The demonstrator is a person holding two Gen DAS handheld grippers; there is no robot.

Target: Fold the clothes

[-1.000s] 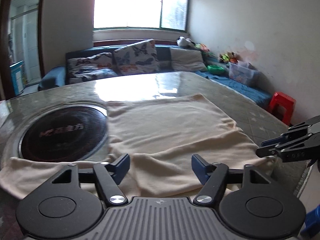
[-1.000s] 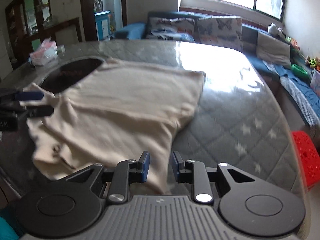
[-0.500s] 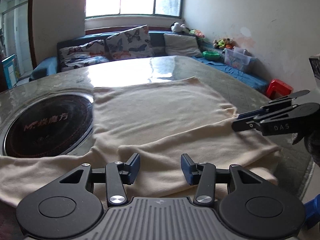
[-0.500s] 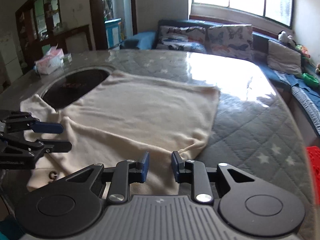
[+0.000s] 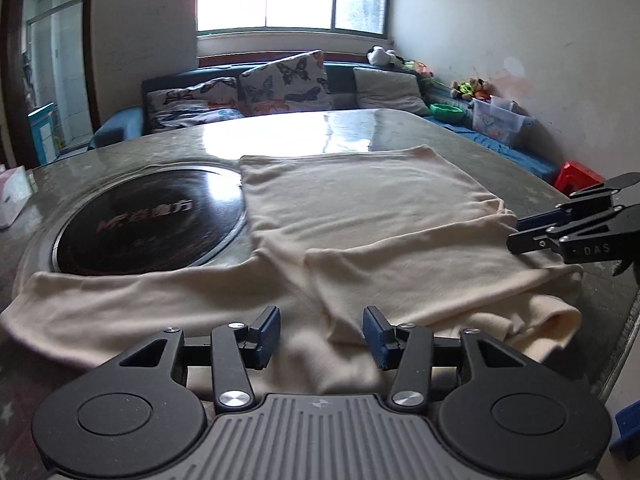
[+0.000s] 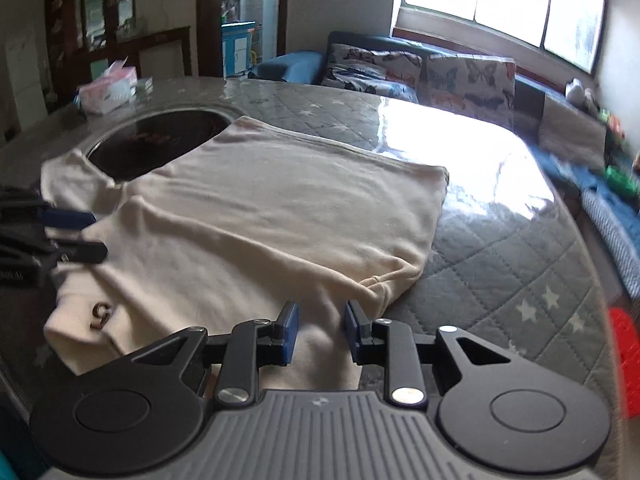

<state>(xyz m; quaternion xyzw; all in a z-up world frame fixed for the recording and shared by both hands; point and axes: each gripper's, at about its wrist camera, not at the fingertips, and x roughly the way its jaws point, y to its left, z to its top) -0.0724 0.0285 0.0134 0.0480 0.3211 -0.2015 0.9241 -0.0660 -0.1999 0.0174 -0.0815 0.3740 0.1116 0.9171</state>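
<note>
On the table [image 5: 460, 136], cream shirt [image 5: 360, 208] lies spread flat, one sleeve already turned in across its body. Left claw [image 5: 322, 334] hovers over near hem, wide open, holding nothing. Right claw [image 6: 318, 330] likewise parted and empty over its sleeve side (induction hob [image 5: 148, 222] partly under cloth). Judged step: between folds. Next: lower, pinch edge, carry across.

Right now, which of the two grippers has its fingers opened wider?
The left gripper: its blue fingers stand clearly wider apart than those of the right gripper. Both are above the cream shirt.
</note>
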